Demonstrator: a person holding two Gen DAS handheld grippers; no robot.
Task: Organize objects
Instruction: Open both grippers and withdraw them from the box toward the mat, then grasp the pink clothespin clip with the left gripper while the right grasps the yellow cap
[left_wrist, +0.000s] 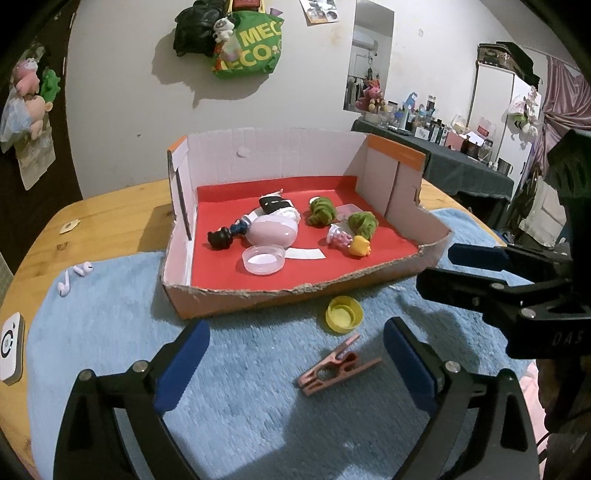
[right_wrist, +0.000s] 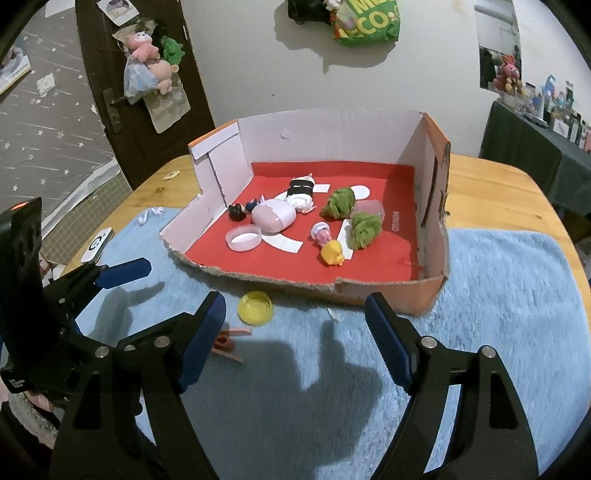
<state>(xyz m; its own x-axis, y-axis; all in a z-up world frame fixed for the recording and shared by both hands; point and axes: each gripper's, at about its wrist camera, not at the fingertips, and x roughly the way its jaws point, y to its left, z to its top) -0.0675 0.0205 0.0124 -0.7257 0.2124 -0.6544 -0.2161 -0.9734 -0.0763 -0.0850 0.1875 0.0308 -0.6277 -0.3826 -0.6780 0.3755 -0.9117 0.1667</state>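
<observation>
A cardboard box (left_wrist: 295, 291) with a red floor stands on a blue mat (left_wrist: 240, 387) and holds small toys: a pink egg case (left_wrist: 272, 231), a clear lid (left_wrist: 263, 260), two green frilly pieces (left_wrist: 322, 211), a yellow duck (left_wrist: 360, 246). A yellow bottle cap (left_wrist: 343, 314) and a pink clothespin (left_wrist: 334, 365) lie on the mat in front of the box. My left gripper (left_wrist: 295, 362) is open and empty, with the clothespin between its fingers. My right gripper (right_wrist: 295, 343) is open and empty, just behind the cap (right_wrist: 255, 307) and right of the clothespin (right_wrist: 227, 343). The box also shows in the right wrist view (right_wrist: 388, 295).
Two white earbuds (left_wrist: 72, 277) lie at the mat's left edge. A white square device (left_wrist: 11, 345) sits on the wooden table (left_wrist: 110, 221) at far left. Bags and plush toys hang on the wall behind. A cluttered dark table (left_wrist: 461, 162) stands at back right.
</observation>
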